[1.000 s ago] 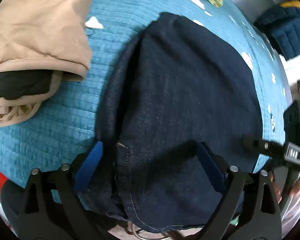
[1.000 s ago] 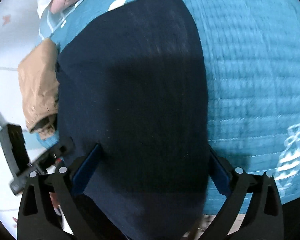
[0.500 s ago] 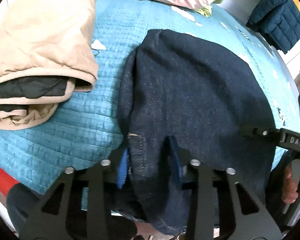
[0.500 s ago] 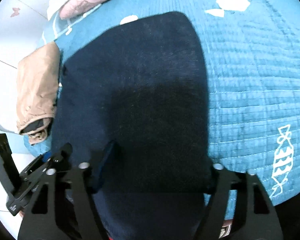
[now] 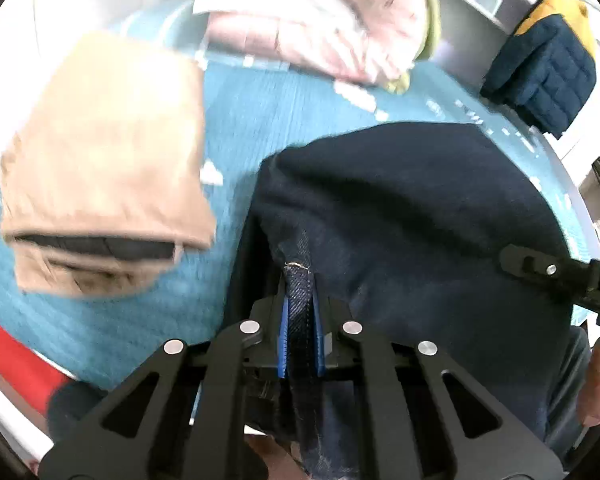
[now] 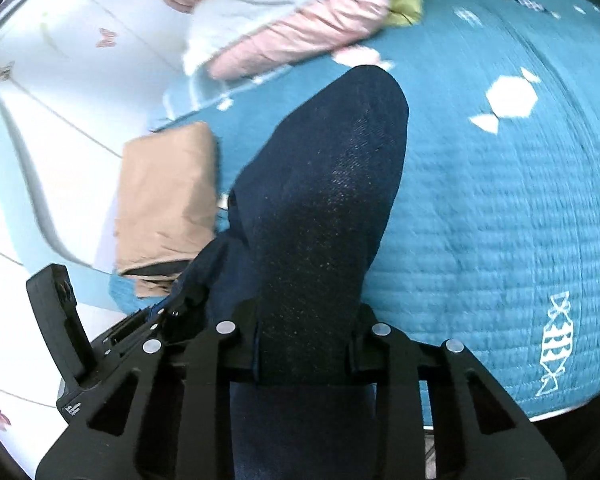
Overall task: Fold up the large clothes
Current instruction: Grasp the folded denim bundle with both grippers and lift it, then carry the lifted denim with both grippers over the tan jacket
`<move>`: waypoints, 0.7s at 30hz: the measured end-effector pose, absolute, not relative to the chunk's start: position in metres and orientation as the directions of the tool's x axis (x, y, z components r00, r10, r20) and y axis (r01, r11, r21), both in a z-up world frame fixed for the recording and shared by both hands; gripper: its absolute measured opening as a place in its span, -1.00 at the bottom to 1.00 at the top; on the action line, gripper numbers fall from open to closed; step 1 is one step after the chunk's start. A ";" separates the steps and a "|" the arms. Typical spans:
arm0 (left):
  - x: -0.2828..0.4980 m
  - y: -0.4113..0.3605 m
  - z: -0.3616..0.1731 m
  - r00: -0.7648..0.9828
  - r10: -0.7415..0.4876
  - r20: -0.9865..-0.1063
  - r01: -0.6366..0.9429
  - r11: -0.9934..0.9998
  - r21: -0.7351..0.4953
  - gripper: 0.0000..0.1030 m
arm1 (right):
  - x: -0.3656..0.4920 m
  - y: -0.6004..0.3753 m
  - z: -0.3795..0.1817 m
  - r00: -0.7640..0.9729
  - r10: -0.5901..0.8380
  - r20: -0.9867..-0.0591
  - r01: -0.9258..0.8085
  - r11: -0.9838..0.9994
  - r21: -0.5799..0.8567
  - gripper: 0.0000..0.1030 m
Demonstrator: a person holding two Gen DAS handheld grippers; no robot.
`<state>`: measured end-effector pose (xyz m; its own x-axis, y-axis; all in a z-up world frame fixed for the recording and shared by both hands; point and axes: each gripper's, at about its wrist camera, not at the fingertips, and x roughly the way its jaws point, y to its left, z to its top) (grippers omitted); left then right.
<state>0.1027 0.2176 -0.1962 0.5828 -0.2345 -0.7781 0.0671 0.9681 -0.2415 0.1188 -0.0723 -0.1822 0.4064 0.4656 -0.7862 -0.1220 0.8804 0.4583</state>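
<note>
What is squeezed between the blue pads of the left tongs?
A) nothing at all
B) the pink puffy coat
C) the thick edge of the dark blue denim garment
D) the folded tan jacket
C: in the left wrist view the left tongs pinch a stitched hem of the dark blue denim garment, while the folded tan jacket lies apart on the teal quilted blanket.
</note>
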 end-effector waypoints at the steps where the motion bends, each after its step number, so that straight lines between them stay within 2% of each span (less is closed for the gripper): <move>1: 0.103 0.219 -0.191 0.591 -0.230 -0.774 0.066 0.969 -0.237 -0.81 | 0.118 -0.069 -0.176 0.412 0.471 -0.780 -0.137 0.878 0.458 -0.49; 8: 0.095 0.240 -0.146 0.669 -0.198 -0.717 0.021 0.969 -0.248 -0.81 | 0.120 -0.039 -0.127 0.450 0.518 -0.727 -0.240 0.855 0.460 -0.51; 11: 0.090 0.253 -0.129 0.699 -0.185 -0.691 0.008 0.968 -0.251 -0.81 | 0.121 -0.020 -0.106 0.465 0.518 -0.717 -0.305 0.855 0.420 -0.51; 21: 0.081 0.278 -0.134 0.693 -0.176 -0.699 -0.073 0.947 -0.312 -0.81 | 0.122 0.006 -0.078 0.474 0.500 -0.725 -0.339 0.863 0.374 -0.52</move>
<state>0.0811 0.2779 -0.1338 0.6928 -0.1763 -0.6993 -0.0734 0.9474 -0.3115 0.1221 0.0061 -0.0778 0.4740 0.5003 -0.7246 -0.3388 0.8632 0.3743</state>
